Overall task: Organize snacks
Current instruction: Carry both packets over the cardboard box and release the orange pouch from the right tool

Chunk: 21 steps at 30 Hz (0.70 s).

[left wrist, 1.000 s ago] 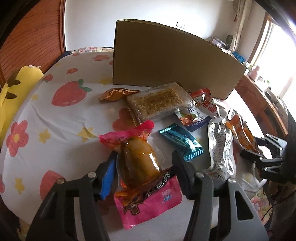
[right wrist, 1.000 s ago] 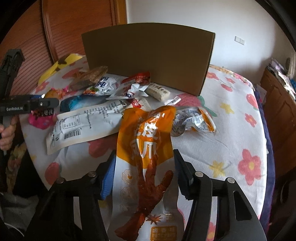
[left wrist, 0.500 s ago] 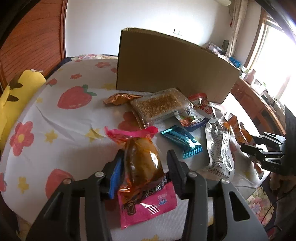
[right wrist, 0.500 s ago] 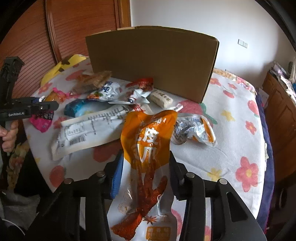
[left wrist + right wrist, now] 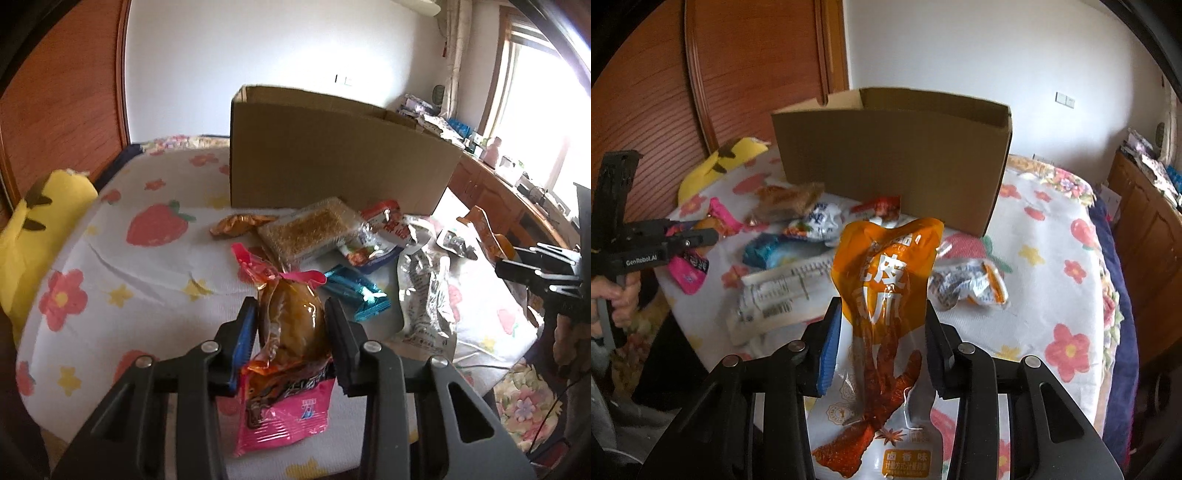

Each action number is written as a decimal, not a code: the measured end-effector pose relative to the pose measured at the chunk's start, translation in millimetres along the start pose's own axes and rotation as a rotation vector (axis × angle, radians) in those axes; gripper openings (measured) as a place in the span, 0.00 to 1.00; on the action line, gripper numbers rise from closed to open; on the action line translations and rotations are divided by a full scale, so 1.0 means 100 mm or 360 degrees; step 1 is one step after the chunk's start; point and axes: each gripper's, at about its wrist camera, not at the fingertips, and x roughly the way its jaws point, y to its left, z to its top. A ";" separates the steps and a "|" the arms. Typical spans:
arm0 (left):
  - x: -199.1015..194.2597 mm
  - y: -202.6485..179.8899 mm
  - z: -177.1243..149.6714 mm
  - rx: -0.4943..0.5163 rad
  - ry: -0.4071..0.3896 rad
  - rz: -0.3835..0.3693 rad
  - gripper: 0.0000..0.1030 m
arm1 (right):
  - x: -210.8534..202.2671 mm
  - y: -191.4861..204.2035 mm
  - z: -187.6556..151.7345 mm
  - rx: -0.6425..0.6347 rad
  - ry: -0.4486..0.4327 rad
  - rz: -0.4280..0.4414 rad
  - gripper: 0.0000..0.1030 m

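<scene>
Gripping the pink packet [image 5: 291, 332] in my left tool [image 5: 290, 332] and the orange pouch [image 5: 886, 295] in my right tool [image 5: 879, 332], I lift both clear. The cardboard box [image 5: 886, 158], upper centre, looks like their destination.

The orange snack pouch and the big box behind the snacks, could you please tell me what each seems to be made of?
The orange snack pouch looks like glossy plastic film: it shines, creases softly and has a clear lower part showing the food. The cardboard box looks like plain brown matte corrugated board, with stiff flat walls and a thick cut edge at its open top.
</scene>
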 end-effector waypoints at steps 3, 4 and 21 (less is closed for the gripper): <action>-0.10 -0.05 0.07 0.0014 -0.0052 -0.0011 0.33 | -0.08 0.01 0.07 0.0001 -0.0036 0.0003 0.39; -0.12 -0.06 0.10 0.0017 -0.0065 -0.0016 0.33 | -0.11 0.02 0.10 0.0003 -0.0052 0.0006 0.39; -0.39 -0.21 1.08 0.0173 -0.0341 -0.0041 0.34 | -0.39 -0.09 0.83 -0.0023 -0.0285 -0.0011 0.40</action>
